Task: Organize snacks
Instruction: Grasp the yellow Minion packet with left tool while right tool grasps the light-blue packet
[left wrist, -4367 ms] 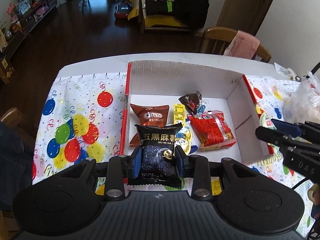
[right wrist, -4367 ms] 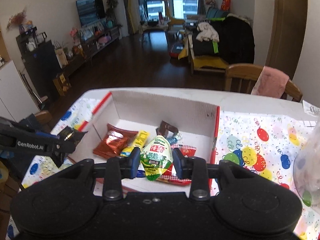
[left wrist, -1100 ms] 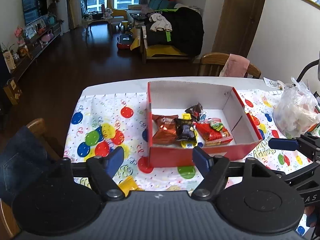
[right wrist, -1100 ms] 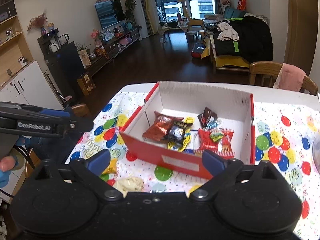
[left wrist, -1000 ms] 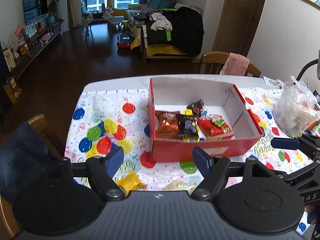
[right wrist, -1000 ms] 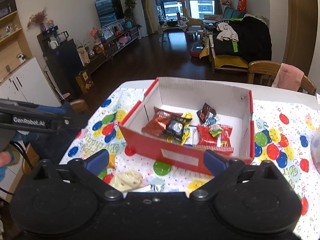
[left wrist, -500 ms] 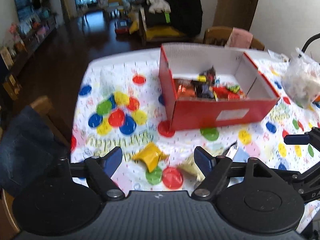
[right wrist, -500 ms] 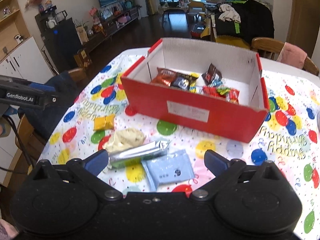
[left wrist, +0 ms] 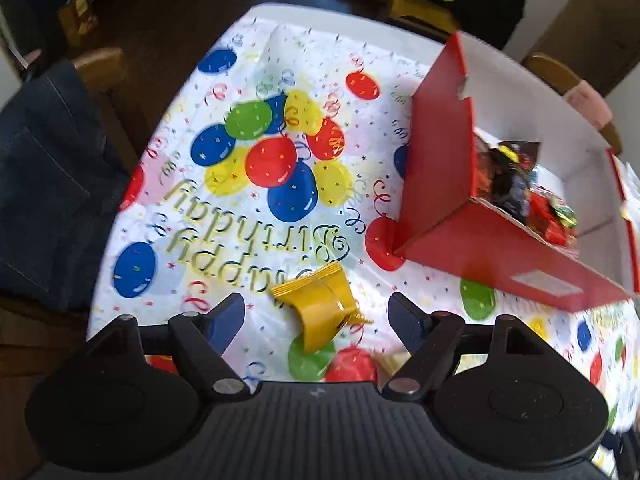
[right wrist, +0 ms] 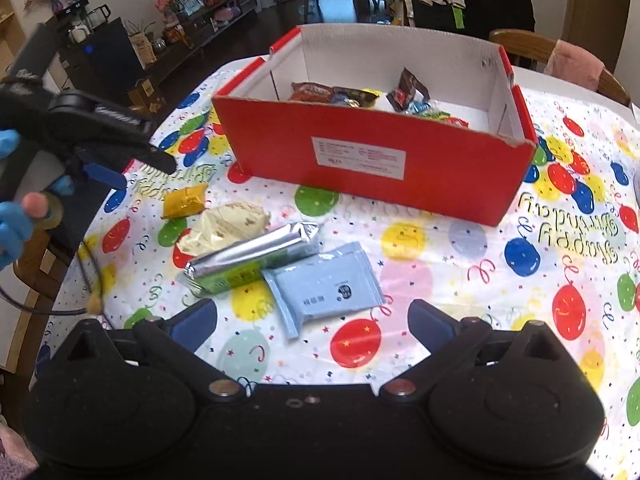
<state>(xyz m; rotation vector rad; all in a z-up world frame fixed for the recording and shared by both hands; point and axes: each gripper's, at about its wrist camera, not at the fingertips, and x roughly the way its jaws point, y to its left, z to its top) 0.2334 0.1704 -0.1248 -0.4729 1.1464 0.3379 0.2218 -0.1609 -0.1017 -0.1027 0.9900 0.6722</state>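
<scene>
A red box (right wrist: 372, 156) holding several snack packets (right wrist: 352, 98) stands on the balloon tablecloth; it also shows in the left wrist view (left wrist: 500, 248). My left gripper (left wrist: 318, 318) is open, with a yellow packet (left wrist: 320, 306) lying on the cloth between its fingers. It also shows in the right wrist view (right wrist: 124, 152). My right gripper (right wrist: 312, 324) is open just above a light blue packet (right wrist: 326, 286). Beside it lie a silver-green bar (right wrist: 252, 258), a cream packet (right wrist: 224, 224) and the yellow packet (right wrist: 185, 201).
The tablecloth (right wrist: 560, 248) covers a white table. Its left edge (left wrist: 120, 200) drops to a chair with dark denim (left wrist: 44, 176). Wooden chairs (right wrist: 560, 60) stand behind the table.
Both grippers have dropped lower and closer to the loose packets in front of the box. The left one has swung left over the yellow packet. Both stay open.
</scene>
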